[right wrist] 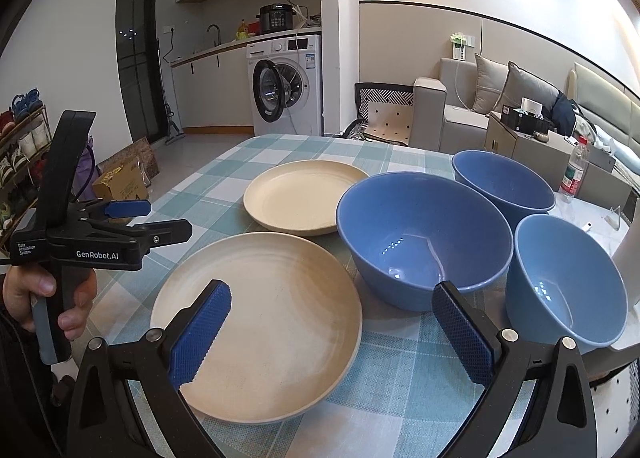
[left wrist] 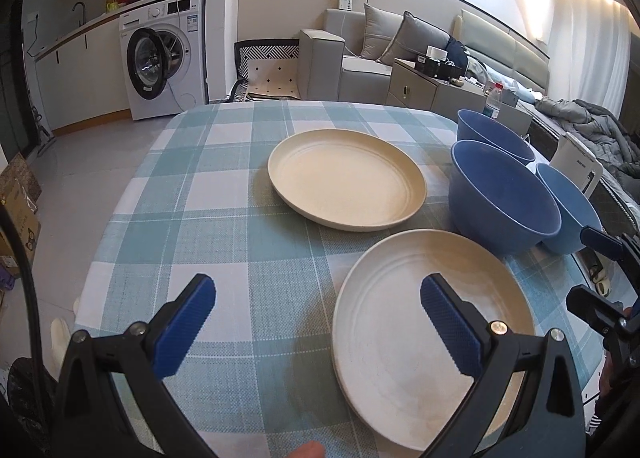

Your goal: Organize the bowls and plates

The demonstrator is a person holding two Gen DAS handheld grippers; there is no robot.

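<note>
Nothing is sorted yet: both plates (right wrist: 258, 324) and three bowls (right wrist: 424, 238) sit separately on the tabletop (left wrist: 200, 198), my left hand-held gripper (left wrist: 316, 322) and right hand-held gripper (right wrist: 332, 328) spread and empty.

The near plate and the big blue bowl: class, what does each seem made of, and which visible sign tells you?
Near plate: probably matte plastic or fibre composite; dull cream surface, faint moulded rings, no glare.
Big blue bowl: likely glazed ceramic, perhaps glossy melamine; sharp light reflections inside.

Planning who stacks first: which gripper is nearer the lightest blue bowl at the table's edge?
Right. The right gripper hangs open just before the light blue bowl; the left gripper is open farther away, across the near cream plate.
</note>
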